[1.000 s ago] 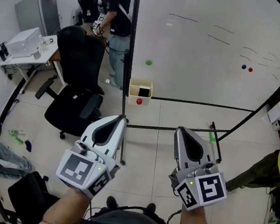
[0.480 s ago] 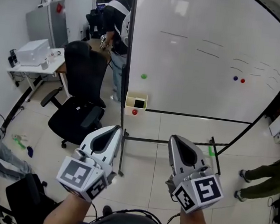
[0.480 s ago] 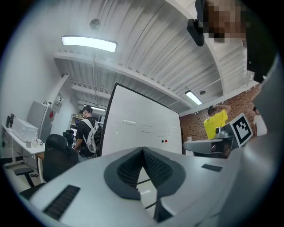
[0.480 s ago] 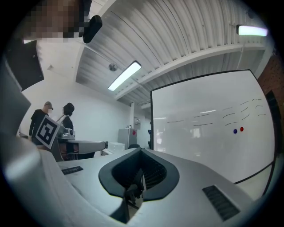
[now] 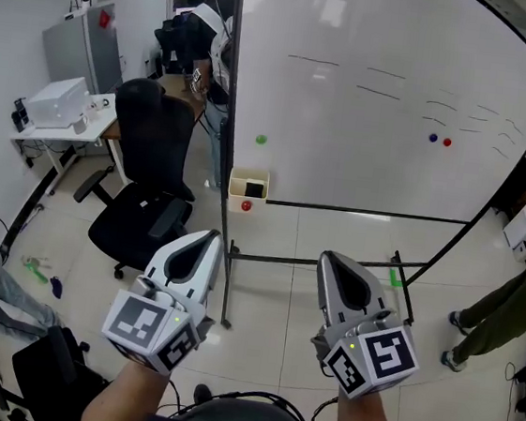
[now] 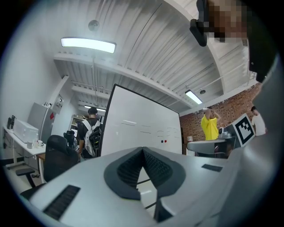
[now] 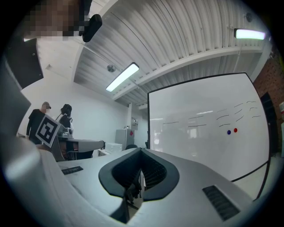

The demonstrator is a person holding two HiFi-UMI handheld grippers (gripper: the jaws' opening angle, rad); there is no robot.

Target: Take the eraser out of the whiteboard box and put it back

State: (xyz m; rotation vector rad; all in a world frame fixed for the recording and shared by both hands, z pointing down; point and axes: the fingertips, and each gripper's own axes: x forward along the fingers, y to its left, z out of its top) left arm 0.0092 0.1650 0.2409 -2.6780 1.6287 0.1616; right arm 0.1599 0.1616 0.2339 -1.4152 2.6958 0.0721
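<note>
Cream-coloured and open at the top, the whiteboard box (image 5: 237,189) is seen fixed at the lower left corner of the whiteboard (image 5: 380,95), just beside the board's dark left frame. The black eraser (image 5: 254,190) is seated inside this box, and only its upper part is shown above the front wall. A red magnet (image 5: 246,206) is stuck just below the box, and a green magnet (image 5: 261,139) is placed on the board above it. Faint pen lines are drawn across the upper part of the board, and a blue and a red magnet are set close together towards its right side.

Both tools are held low in the head view, well apart from the box and pointed towards the board. The left tool (image 5: 211,238) is closed, its ribbed pads being met at the tip with nothing caught between them, as is shown in the left gripper view. The right tool (image 5: 330,258) is likewise closed and empty, its pads being pressed together in the right gripper view.

A black office chair (image 5: 148,187) is parked to the left of the board, next to a white bench (image 5: 69,128). A person with a backpack (image 6: 91,133) is seen beyond the chair, and a person in yellow (image 6: 208,126) is seen at the right.
</note>
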